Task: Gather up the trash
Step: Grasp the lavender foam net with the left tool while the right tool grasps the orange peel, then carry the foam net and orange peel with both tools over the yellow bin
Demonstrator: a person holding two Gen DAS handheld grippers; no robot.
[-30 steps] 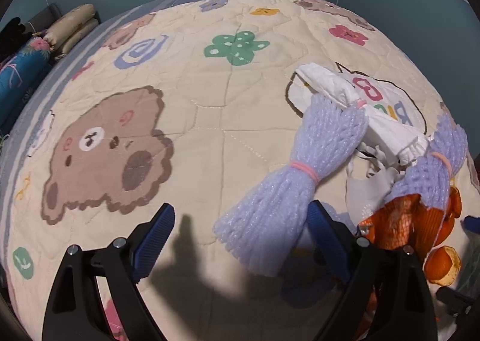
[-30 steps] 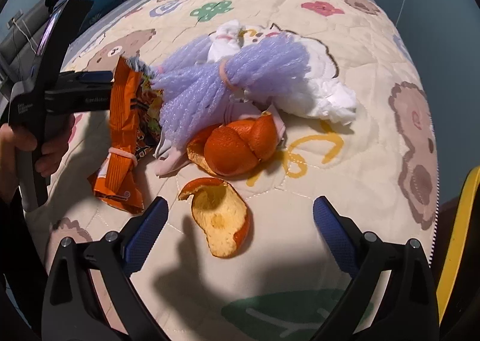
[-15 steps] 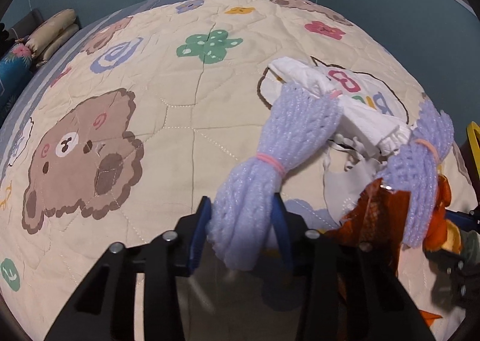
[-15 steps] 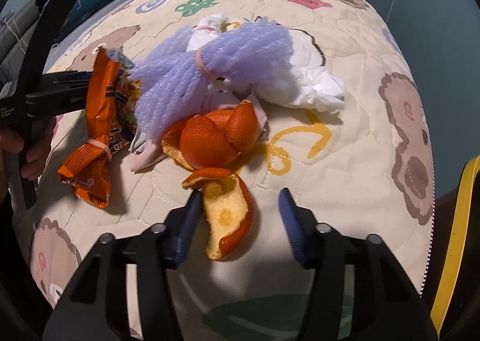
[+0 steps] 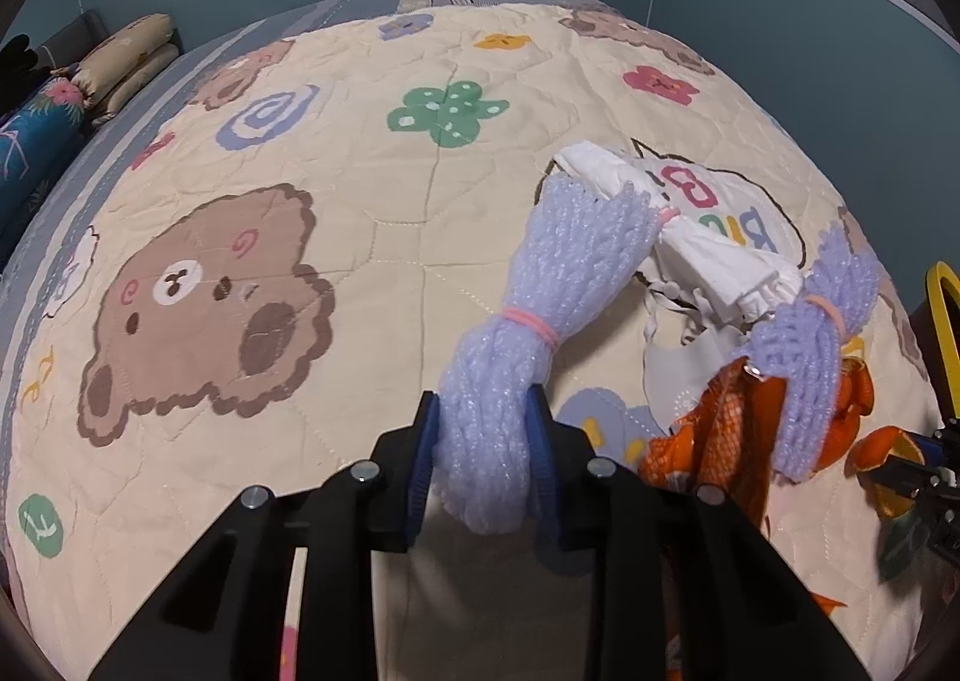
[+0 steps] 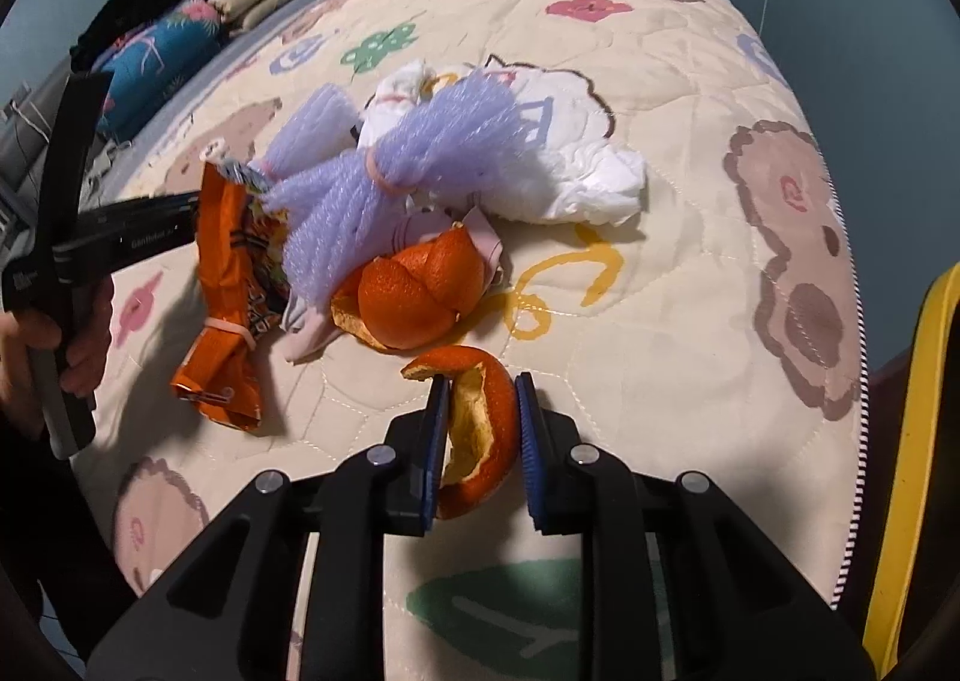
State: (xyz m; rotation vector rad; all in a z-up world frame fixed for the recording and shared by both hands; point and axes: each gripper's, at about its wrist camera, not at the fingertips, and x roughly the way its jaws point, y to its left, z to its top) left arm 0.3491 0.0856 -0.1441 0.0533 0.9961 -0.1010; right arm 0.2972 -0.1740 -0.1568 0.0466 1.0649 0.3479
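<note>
The left gripper (image 5: 483,453) is closing on the near end of a purple foam net (image 5: 540,309), whose long axis runs off toward 1 o'clock across the quilt (image 5: 360,237). The right gripper (image 6: 477,435) is closing on a curled orange peel (image 6: 480,423) standing on edge between its jaws – the bigger peel (image 6: 420,291) and orange wrapper (image 6: 228,285) lie at 11 o'clock. The peel's lower edge is hidden, and no bin shows – where the trash goes cannot be told

Cartoon-bear quilted bed (image 5: 360,273) under scattered trash pile (image 6: 420,213)
</note>
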